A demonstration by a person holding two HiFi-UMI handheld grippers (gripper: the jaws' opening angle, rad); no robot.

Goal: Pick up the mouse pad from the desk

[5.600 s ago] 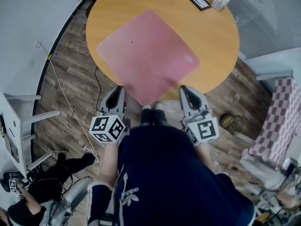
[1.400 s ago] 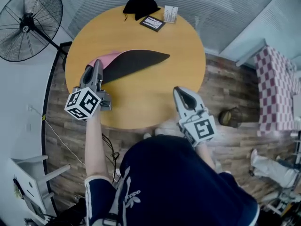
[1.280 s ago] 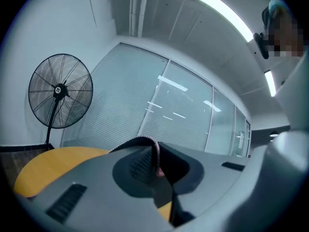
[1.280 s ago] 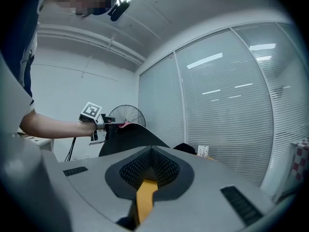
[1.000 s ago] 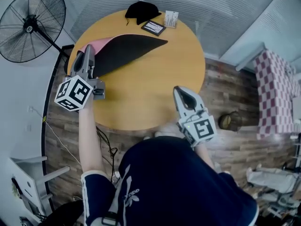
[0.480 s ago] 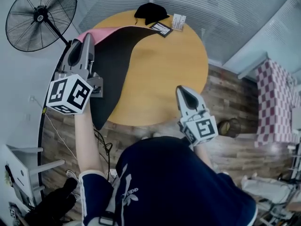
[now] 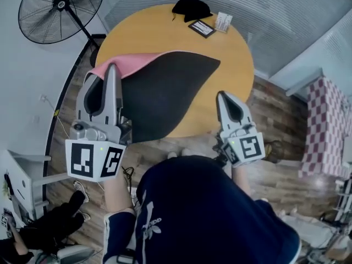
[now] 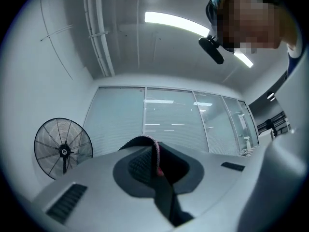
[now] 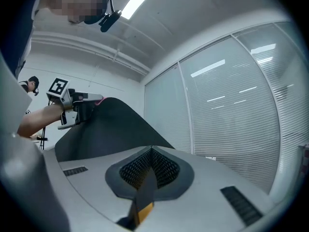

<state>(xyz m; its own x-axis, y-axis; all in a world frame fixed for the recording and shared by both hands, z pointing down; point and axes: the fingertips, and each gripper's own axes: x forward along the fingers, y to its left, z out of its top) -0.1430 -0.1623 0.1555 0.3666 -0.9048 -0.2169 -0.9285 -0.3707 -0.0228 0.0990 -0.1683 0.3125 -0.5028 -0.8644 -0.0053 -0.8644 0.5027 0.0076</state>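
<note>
Two hand-held grippers hover over a round wooden desk (image 7: 236, 54). The left gripper (image 7: 113, 70) clamps the edge of a pink mouse pad with black underside (image 7: 165, 92), raised over the desk's near-left edge; the lift seems nearly done, needing only a clear carry upward. The right gripper (image 7: 226, 97) is closed and empty. A black cloth (image 7: 192, 7), dark card (image 7: 202, 28) and white box (image 7: 224, 21) lie at the far edge, no obstacle.

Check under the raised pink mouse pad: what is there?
The round wooden table, bare where it shows beside the pink, black-backed mouse pad. The stretch behind the pad, pinched by the left gripper, is covered.
</note>
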